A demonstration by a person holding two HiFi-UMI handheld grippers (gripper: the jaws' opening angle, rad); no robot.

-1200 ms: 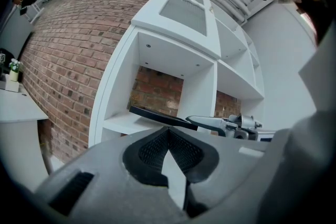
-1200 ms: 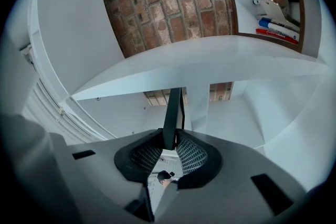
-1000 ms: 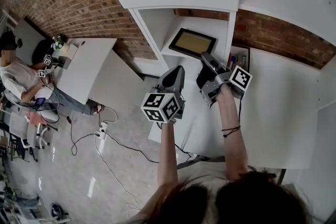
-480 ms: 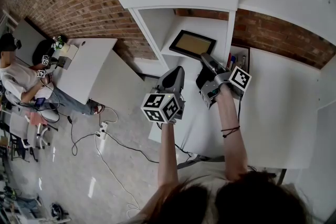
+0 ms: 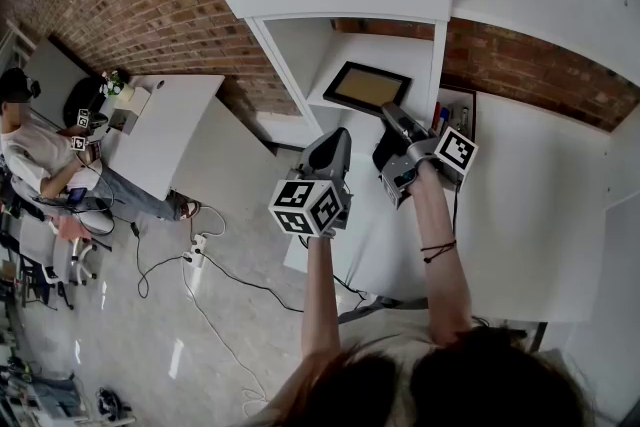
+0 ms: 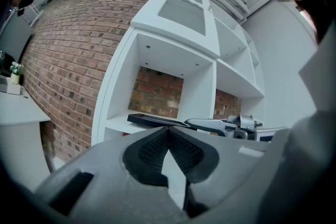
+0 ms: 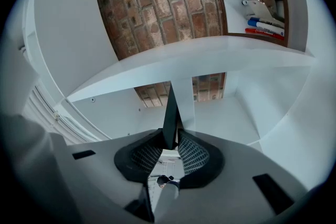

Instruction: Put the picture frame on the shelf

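At shelf [image 5: 396, 51], right gripper [image 5: 388, 111] clamps frame [image 5: 365, 87].

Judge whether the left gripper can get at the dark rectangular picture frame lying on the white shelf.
Probably yes. The left gripper hovers shut before the open-fronted white shelf, with nothing between it and the picture frame. The right gripper clamps only the frame's near edge.

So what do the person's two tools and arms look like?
The left tool and right tool are grey plastic, with black ribbed pads lining the jaws. Each carries a white cube with black square markers. The arms are bare, with no sleeves; thin dark bands circle the right wrist.
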